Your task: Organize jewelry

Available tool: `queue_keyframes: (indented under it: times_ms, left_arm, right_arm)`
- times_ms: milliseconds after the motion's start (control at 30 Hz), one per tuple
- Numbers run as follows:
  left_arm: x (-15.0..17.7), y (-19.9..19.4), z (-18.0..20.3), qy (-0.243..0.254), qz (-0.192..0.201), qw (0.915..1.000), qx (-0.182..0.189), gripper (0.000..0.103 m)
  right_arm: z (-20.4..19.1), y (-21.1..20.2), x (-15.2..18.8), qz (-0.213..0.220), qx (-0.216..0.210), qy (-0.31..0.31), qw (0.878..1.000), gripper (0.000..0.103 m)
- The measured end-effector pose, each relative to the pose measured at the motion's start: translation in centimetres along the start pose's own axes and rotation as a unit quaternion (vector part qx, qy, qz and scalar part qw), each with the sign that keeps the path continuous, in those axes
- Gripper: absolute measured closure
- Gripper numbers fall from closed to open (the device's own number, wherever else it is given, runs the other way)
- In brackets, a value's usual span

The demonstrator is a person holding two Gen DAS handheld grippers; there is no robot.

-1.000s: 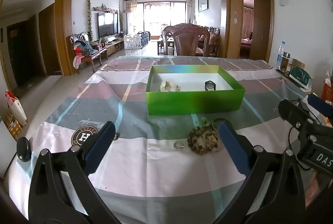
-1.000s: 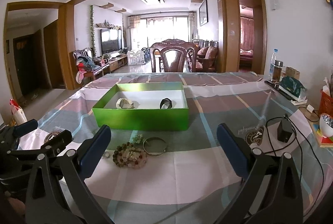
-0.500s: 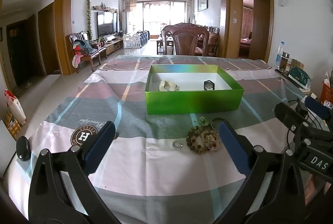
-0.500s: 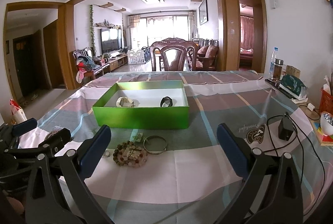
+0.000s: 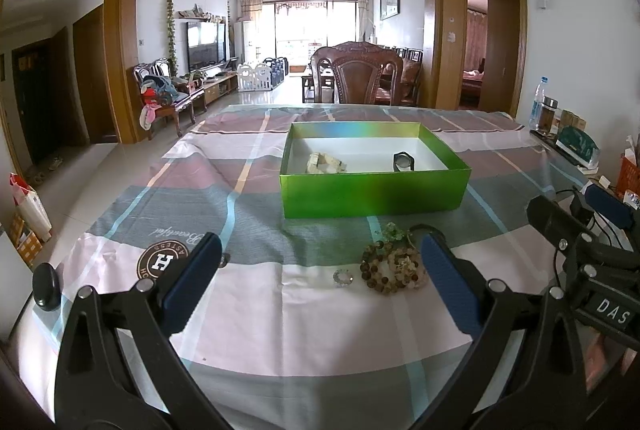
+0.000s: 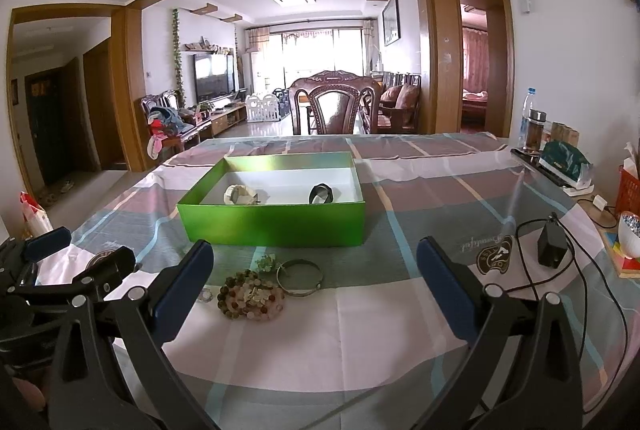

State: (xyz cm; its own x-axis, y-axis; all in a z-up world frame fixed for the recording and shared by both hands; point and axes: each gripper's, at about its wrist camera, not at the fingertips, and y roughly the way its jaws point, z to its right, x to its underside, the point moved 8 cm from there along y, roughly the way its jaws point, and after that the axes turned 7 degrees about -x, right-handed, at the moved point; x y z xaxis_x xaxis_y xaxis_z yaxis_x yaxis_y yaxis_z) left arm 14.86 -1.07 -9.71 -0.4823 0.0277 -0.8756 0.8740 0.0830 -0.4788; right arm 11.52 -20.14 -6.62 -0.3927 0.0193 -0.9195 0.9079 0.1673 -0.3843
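Left wrist view: your green box (image 5: 374, 192) holds a pale bracelet (image 5: 325, 163) at left, a black ring (image 5: 402, 161) at right. "DAS" marks your right gripper (image 5: 580, 226). Both grippers' fingers are released; beaded bracelets (image 5: 390, 268) lie on the worktop (image 5: 320, 330).

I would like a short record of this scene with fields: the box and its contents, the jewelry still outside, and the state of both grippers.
box: green box, open, on the tablecloth
in box: pale bracelet; dark ring-shaped piece
outside, before the box: beaded bracelets, metal bangle, small green piece, small clear ring
left gripper: jaws open, empty
right gripper: jaws open, empty
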Motion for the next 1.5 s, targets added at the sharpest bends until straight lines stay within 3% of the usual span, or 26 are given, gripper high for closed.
queue_keyframes:
  times_ms: [1300, 1500]
  left_arm:
    - [1.2, 1.4, -0.4, -0.002, -0.018, 0.9998, -0.001, 0.004]
    - [1.4, 2.4, -1.2, -0.018, -0.030, 0.9993, 0.011, 0.004]
  right_arm:
    - [-0.8, 0.4, 0.8, -0.015, -0.004, 0.006, 1.000, 0.004]
    - [-1.1, 1.2, 1.3, -0.023, -0.022, 0.012, 0.999, 0.004]
